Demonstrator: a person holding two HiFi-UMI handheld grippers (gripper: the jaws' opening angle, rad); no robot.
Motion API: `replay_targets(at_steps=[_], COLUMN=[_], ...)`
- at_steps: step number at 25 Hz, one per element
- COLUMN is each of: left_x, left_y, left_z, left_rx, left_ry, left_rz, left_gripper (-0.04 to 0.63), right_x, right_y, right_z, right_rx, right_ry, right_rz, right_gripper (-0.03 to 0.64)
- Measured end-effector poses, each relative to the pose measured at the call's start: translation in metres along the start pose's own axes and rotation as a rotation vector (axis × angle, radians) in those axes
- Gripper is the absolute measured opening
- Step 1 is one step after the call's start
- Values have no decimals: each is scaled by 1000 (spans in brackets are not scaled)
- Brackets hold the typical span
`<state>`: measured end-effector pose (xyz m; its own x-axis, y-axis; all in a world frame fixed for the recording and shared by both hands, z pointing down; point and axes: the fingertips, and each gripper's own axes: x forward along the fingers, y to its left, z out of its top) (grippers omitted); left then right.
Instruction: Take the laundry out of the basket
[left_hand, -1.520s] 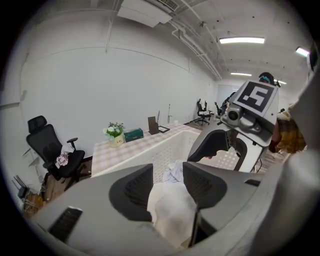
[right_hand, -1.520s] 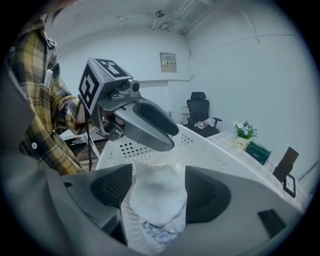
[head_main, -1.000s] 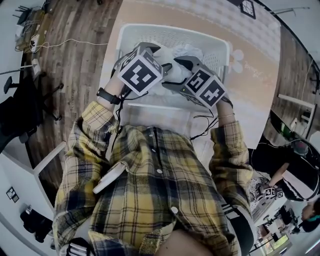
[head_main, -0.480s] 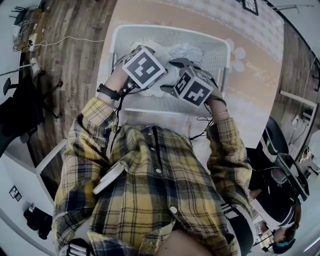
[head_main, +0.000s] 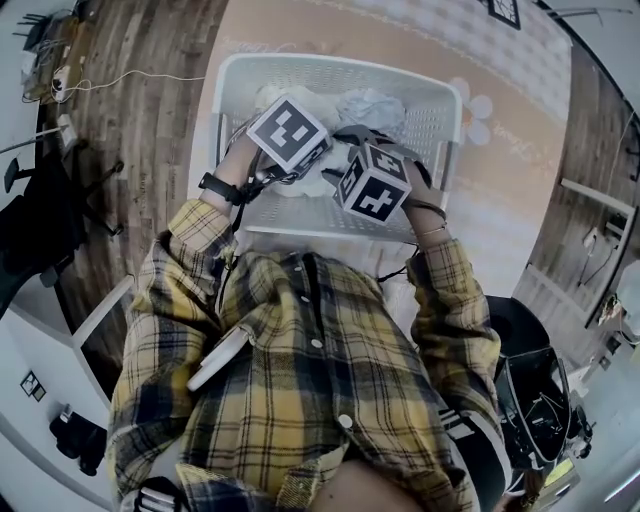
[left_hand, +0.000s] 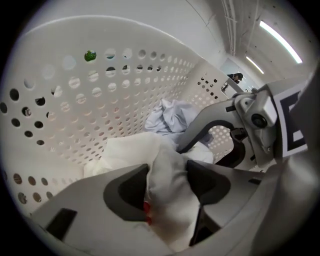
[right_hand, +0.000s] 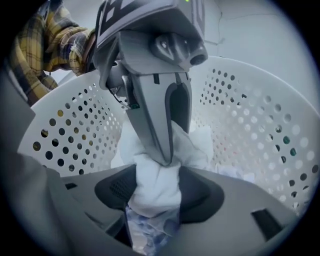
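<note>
Left gripper view has a fold of crumpled white cloth (left_hand: 167, 165) rising between the jaws of the left tool (left_hand: 169, 187), which have just been closing and pinch it. Right gripper view shows the right tool (right_hand: 157, 195), its jaws likewise just closing, clamped on a bunched white fabric (right_hand: 155, 172) with a blue-patterned piece (right_hand: 147, 232) beneath. All of it lies low inside the white perforated plastic basket (head_main: 330, 65), beside a pale blue crumpled garment (left_hand: 167, 117). Grasping looks done. Next, I judge, both tools must lift together and carry the trailing folds clear over the basket's rim.
</note>
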<state>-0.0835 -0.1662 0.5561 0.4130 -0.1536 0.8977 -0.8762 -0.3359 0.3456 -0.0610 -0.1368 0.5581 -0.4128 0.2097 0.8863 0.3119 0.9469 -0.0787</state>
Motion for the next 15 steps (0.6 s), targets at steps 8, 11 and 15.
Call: replay_targets(at_steps=[8, 11, 15], left_x=[-14, -21, -41], left_y=[13, 14, 7], left_z=[22, 26, 34], left_rx=[102, 113, 112], left_ry=[-103, -121, -158], left_rz=[102, 127, 133], left_gripper=[118, 107, 104], right_x=[-6, -12, -32], right_y=[-10, -14, -19], right_z=[6, 9, 18], right_rx=[-12, 7, 31], right_ry=[2, -6, -33], right_rz=[-64, -99, -173], right_gripper=[137, 130, 127])
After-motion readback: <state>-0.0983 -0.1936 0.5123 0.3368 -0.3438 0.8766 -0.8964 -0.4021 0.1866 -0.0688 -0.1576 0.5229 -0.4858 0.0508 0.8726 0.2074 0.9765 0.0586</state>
